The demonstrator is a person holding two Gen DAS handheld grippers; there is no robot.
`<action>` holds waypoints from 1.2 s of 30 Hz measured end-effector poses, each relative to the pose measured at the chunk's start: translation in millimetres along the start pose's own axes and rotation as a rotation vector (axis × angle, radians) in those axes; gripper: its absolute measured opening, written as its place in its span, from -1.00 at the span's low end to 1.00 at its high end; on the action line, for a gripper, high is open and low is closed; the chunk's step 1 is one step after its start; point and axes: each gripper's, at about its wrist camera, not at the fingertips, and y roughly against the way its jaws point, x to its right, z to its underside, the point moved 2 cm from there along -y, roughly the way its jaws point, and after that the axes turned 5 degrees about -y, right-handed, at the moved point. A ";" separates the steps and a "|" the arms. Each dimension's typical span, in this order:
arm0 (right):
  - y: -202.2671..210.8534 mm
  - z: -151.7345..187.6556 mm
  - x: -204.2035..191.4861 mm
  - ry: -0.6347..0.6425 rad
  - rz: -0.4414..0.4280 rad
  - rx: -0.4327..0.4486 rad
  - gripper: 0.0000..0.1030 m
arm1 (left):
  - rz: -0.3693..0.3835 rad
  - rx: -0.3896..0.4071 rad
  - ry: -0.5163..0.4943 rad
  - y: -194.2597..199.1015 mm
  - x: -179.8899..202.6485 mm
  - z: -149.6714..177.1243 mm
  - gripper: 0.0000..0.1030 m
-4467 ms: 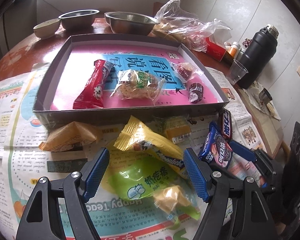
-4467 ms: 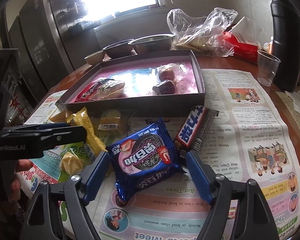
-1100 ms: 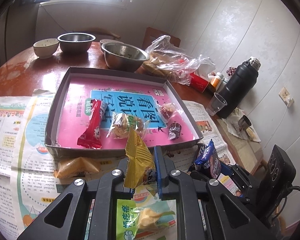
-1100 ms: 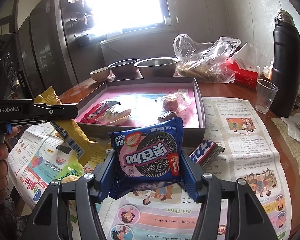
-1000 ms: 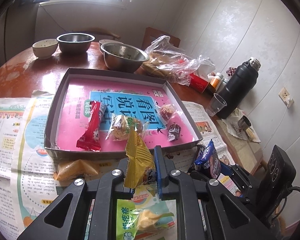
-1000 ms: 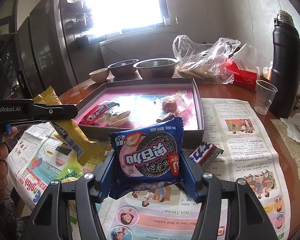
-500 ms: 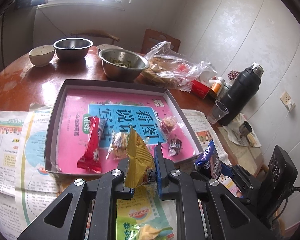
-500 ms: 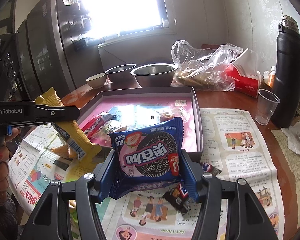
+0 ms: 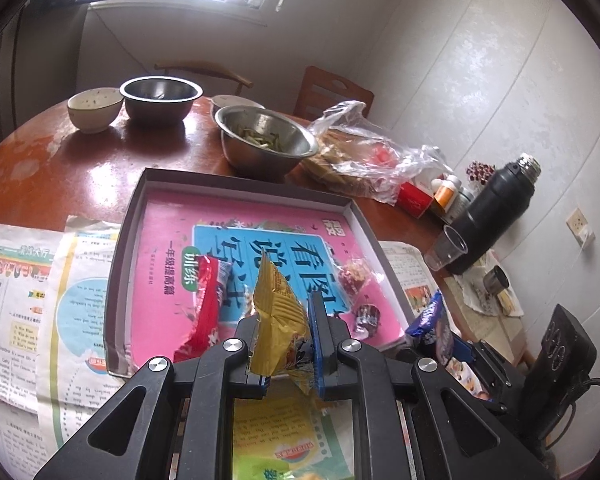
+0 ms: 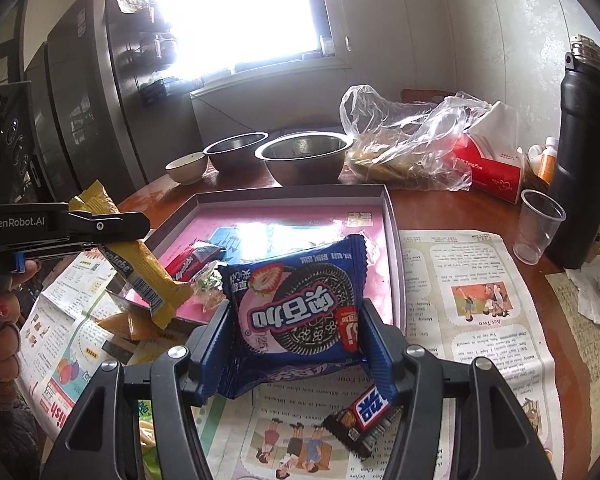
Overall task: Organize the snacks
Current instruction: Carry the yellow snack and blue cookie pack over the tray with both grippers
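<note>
Two steel bowls [image 10: 236, 152] [image 10: 306, 156] and a small ceramic bowl [image 10: 186, 166] stood at the far edge of the surface [image 9: 60, 168]. A black flask [image 10: 584, 152] rose just beside a clear plastic cup [image 10: 538, 228], near a crumpled plastic bag [image 10: 408, 140].

Yellow packet [image 9: 278, 322], blue cookie pack [image 10: 300, 304], aloft

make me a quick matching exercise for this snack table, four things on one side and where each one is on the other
Things:
1. yellow packet
2. blue cookie pack
3. red wrapper
4. chocolate bar

Places:
A. lying in the tray
B. on the newspaper, outside the tray
C. pinched in the left gripper
D. held in the right gripper

Pairs: 1-C, 2-D, 3-A, 4-B
</note>
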 end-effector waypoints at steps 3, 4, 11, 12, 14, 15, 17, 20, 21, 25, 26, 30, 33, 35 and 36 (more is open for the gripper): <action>-2.2 -2.5 0.6 -0.003 0.005 0.002 0.17 | -0.018 0.000 0.021 -6.2 -9.9 -0.8 -0.70; -2.8 -3.1 0.8 -0.003 0.007 0.001 0.17 | -0.025 0.001 0.023 -7.9 -12.4 -0.9 -0.70; -12.4 -7.3 7.0 -0.024 0.023 -0.009 0.17 | -0.050 -0.012 0.060 -21.7 -31.8 1.1 -0.70; -14.0 -7.9 7.8 -0.026 0.025 -0.012 0.17 | -0.053 -0.013 0.064 -23.2 -34.0 1.1 -0.70; -18.9 -10.4 9.0 -0.029 0.027 -0.019 0.17 | -0.057 -0.015 0.075 -26.2 -38.8 1.4 -0.69; -20.4 -11.1 9.4 -0.029 0.028 -0.020 0.17 | -0.057 -0.016 0.079 -27.4 -40.4 1.4 -0.69; -24.8 -13.4 9.0 -0.026 0.029 -0.023 0.18 | -0.060 -0.017 0.090 -30.4 -44.8 1.7 -0.68; -32.4 -15.6 7.9 -0.025 0.031 -0.032 0.18 | -0.065 -0.016 0.111 -33.1 -51.8 2.2 -0.66; -35.1 -15.9 8.2 -0.027 0.032 -0.037 0.18 | -0.070 -0.015 0.118 -34.5 -55.2 2.2 -0.66; -46.6 -16.5 9.5 -0.037 0.032 -0.060 0.18 | -0.083 -0.019 0.136 -38.3 -63.5 2.7 -0.65; -49.8 -16.3 9.6 -0.038 0.031 -0.066 0.18 | -0.088 -0.023 0.135 -39.9 -64.8 3.2 -0.64; -59.4 -15.7 9.6 -0.036 0.036 -0.086 0.18 | -0.084 -0.040 0.132 -45.1 -66.1 5.2 -0.63; -64.4 -14.3 8.6 -0.031 0.040 -0.097 0.18 | -0.081 -0.053 0.123 -48.7 -64.4 6.6 -0.62; -66.5 -13.8 7.7 -0.028 0.042 -0.101 0.19 | -0.074 -0.062 0.119 -50.7 -62.9 7.9 -0.60; -67.4 -13.5 7.7 -0.030 0.042 -0.104 0.20 | -0.073 -0.065 0.118 -51.5 -62.0 8.5 -0.60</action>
